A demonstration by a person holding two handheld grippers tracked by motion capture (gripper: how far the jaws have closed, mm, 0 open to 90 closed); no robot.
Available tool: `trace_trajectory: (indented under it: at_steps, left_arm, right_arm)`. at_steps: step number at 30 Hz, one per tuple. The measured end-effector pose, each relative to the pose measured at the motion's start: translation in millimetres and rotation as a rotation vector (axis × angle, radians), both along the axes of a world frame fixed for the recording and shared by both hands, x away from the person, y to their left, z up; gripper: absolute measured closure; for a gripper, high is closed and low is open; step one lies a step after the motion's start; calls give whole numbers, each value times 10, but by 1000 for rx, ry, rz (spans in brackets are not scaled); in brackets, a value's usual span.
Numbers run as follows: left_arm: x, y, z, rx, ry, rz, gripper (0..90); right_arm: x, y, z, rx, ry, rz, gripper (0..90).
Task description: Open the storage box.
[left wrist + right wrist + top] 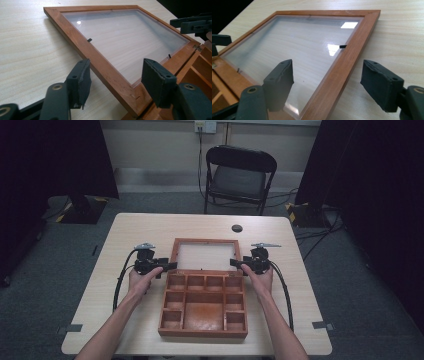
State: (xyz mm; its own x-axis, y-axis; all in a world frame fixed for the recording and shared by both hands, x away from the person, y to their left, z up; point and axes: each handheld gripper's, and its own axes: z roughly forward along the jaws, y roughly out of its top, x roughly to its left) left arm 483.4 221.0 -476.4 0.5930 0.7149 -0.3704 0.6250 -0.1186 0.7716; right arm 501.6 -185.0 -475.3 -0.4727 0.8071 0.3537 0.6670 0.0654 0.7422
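One wooden compartment box (pixel 203 306) is counted on one light wooden table (pixel 150 227), with one glass-paned lid (pixel 205 256) laid open behind it. Nine compartments are counted in the box: four along the far row, one large central one, and four smaller ones around it. Two grippers are seen, the left gripper (pixel 165 266) and the right gripper (pixel 236 264), held by two hands. One black folding chair (pixel 239 177) is counted beyond the table.

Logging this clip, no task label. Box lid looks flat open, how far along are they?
Done: the glass-paned lid lies flat open on the table, the compartment tray exposed and apparently empty. In hand: the left gripper and right gripper are both open, each straddling a side rail of the lid, gripping nothing. Left: probably closing the fingers on the rails; lifting the lid shut is only a guess.
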Motion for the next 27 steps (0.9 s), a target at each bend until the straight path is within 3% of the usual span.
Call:
trace_trajectory:
  at_steps: [6,12,16,19,20,21,22,24,25,26,27]
  left_arm:
    - [-63,46,69,12,-3,19,333]
    - [-179,206,182,98,-29,15,307]
    - [-276,300,201,111,-29,14,301]
    - [-350,388,206,75,-6,24,298]
    - [-397,435,218,107,-13,38,298]
    - [-397,435,218,107,-13,38,298]
    - [-426,466,222,139,-16,47,298]
    - [-478,530,213,180,-10,54,291]
    - [-496,551,201,187,-8,58,287]
    - [-540,609,160,223,-3,68,280]
    - [-540,609,160,223,-3,68,279]
  right_arm:
    - [-66,-28,25,1,-16,3,255]
    - [-231,-197,168,-25,-53,1,236]
    - [-311,-267,235,-41,-71,-2,218]
    - [-403,-343,259,-39,-76,16,209]
    - [-477,-395,274,-64,-83,25,199]
    - [-477,-395,274,-64,-83,25,199]
    - [-511,-416,284,-71,-80,25,201]
    - [-630,-506,326,-106,-103,-23,218]
    - [-689,-574,345,-108,-107,-43,210]
    - [-761,-672,347,-95,-102,-54,208]
    - [-761,-672,347,-95,-102,-54,208]
